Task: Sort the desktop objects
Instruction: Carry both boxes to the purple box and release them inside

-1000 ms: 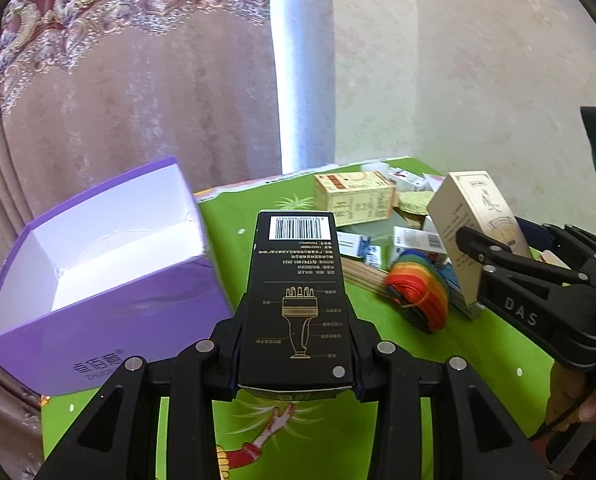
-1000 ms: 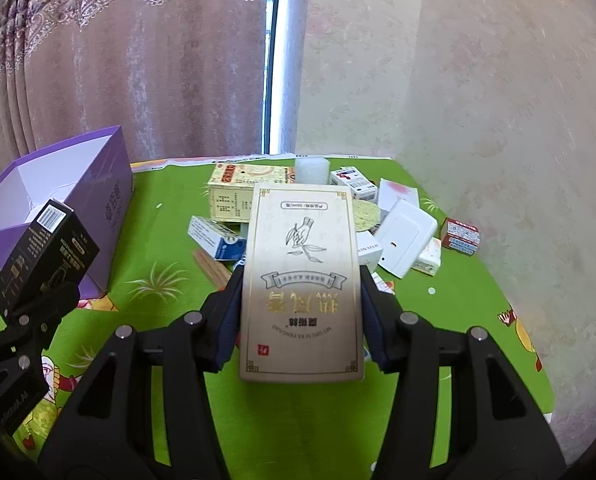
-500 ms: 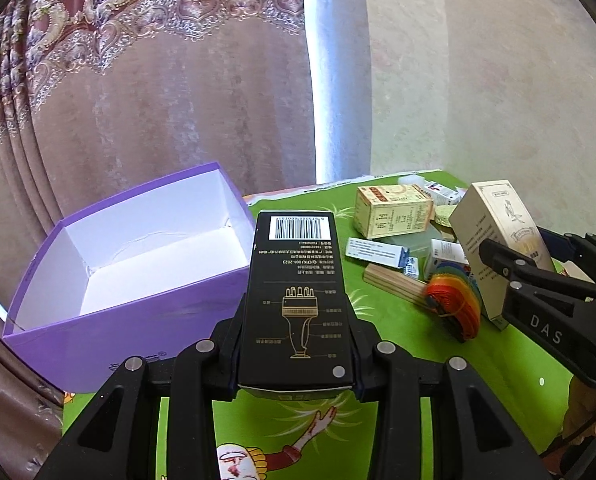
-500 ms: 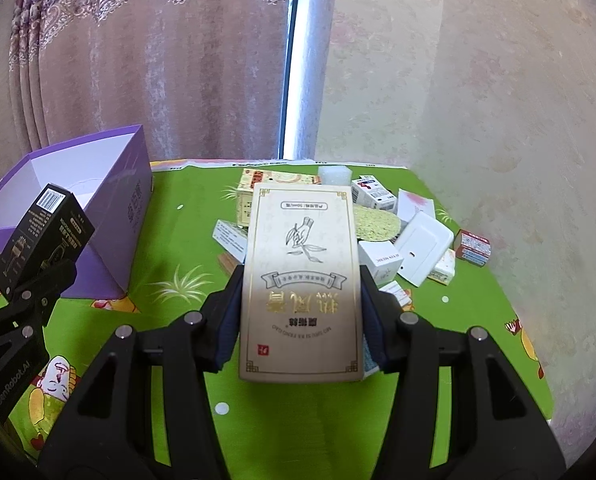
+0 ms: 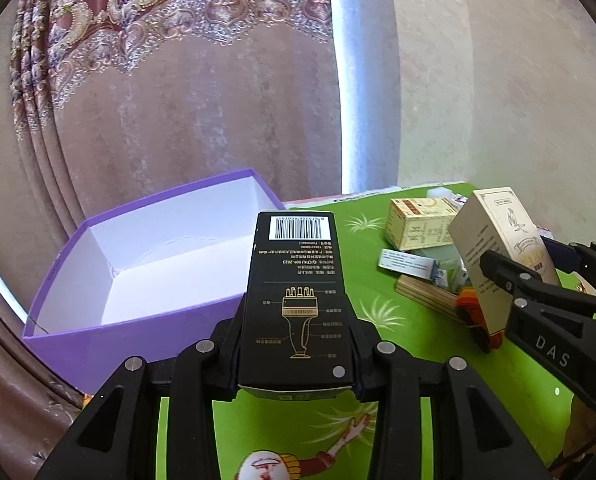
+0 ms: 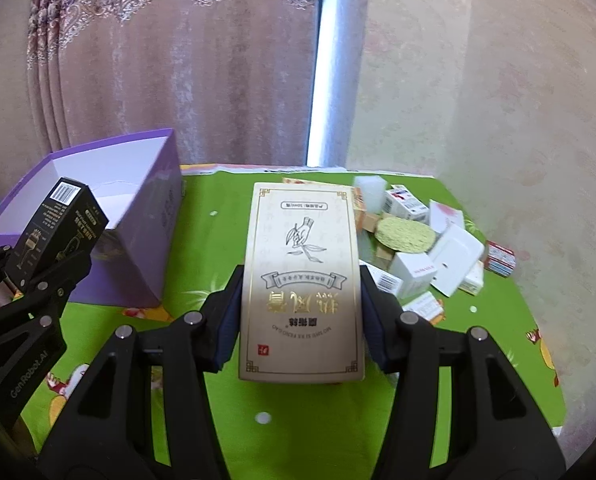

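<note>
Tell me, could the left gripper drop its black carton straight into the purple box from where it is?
Probably yes. The left gripper is shut on the black carton, and the purple box sits just ahead with its top open and nothing visible inside. Only its near wall lies between, so a lift over should do.

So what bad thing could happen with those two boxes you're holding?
The tall black cardboard box in the left gripper is pinched only near its bottom end, so it might tip or slip. Its top could also bump the front wall of the open purple cardboard box on the way in. The cream cardboard box in the right gripper sits close by, so the two could knock together.
</note>
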The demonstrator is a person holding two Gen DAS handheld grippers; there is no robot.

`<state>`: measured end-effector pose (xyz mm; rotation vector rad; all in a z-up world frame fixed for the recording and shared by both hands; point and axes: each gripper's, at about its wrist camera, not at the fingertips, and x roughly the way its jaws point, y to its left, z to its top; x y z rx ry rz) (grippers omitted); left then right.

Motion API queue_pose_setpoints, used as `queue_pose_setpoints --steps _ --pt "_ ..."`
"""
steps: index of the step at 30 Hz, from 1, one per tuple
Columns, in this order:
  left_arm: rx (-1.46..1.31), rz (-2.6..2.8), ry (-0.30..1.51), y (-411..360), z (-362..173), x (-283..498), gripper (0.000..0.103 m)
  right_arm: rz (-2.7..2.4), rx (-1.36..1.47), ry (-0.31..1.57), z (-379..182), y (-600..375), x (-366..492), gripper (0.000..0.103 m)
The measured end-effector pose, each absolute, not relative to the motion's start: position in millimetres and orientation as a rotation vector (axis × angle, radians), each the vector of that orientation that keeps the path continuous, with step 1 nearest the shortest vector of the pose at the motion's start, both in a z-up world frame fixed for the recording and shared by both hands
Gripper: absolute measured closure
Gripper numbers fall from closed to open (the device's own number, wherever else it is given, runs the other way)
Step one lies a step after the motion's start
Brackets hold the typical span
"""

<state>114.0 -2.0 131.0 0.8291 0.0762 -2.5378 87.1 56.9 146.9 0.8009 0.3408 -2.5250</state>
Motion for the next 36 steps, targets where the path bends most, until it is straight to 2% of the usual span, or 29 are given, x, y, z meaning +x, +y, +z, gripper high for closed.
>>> queue_pose_setpoints --steps 18,29,36 --pt "0.676 -2.32 0.108 -82.4 148.7 132.9 0.064 -2.409 0.662 0.276 177.5 -39.7 88.2 0.048" --pt "0.625 -2.237 0.282 -153.7 138.5 149.8 0.064 -2.247 0.682 0.241 163.8 -99.7 86.3 0.048" --pt "0.602 -2.249 0.365 -172.6 122.1 153.2 0.062 -2.191 0.684 0.256 153.6 -119.2 84.7 0.048"
